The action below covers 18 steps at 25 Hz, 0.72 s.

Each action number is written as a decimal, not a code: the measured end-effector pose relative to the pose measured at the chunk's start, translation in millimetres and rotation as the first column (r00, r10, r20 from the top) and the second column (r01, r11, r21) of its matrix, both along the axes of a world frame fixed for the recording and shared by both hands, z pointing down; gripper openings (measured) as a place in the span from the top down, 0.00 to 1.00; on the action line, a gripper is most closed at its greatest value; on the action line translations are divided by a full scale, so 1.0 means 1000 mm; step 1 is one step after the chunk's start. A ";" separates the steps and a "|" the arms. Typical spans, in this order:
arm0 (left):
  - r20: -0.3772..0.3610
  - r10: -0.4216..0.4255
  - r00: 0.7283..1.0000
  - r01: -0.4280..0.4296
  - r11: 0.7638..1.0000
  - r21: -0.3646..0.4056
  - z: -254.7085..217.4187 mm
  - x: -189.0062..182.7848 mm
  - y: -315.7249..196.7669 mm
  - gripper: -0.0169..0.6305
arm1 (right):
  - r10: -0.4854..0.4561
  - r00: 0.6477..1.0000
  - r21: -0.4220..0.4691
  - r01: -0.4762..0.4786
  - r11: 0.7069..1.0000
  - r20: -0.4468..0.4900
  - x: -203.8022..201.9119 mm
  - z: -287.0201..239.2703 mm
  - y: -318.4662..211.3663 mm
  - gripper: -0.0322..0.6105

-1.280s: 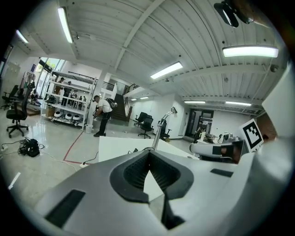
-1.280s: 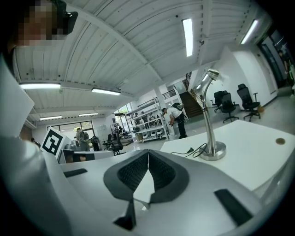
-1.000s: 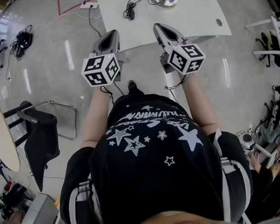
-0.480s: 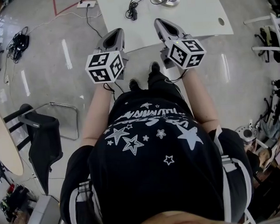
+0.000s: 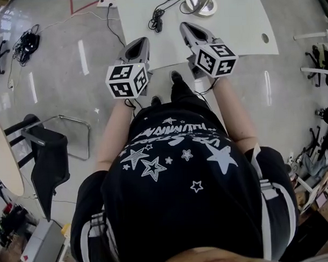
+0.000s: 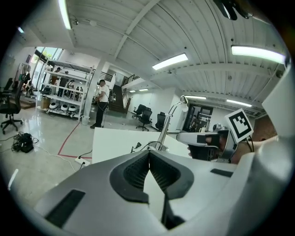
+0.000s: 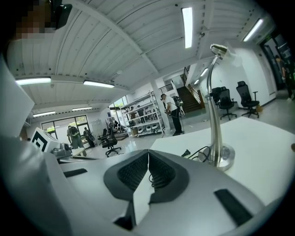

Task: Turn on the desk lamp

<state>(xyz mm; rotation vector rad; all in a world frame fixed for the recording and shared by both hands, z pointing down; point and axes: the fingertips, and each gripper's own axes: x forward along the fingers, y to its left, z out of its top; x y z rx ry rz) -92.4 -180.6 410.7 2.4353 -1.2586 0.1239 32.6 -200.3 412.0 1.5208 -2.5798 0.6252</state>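
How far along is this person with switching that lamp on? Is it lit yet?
Barely started. Done: the person stands at the white table, both claws over its near edge. In hand: nothing; the left claw and right claw are closed and empty, short of the desk lamp. Left: reach the lamp and work its switch, which I cannot spot. The lamp shows no clear glow.

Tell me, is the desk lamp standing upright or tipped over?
Upright: the desk lamp stands on its round base on the white table, its stem rising straight before curving over to the head.
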 end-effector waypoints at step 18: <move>0.098 -0.027 0.995 0.044 0.983 -0.176 0.072 0.052 -0.063 0.95 | -0.177 0.984 -0.110 0.175 0.978 -0.004 0.020 0.047 -0.076 0.94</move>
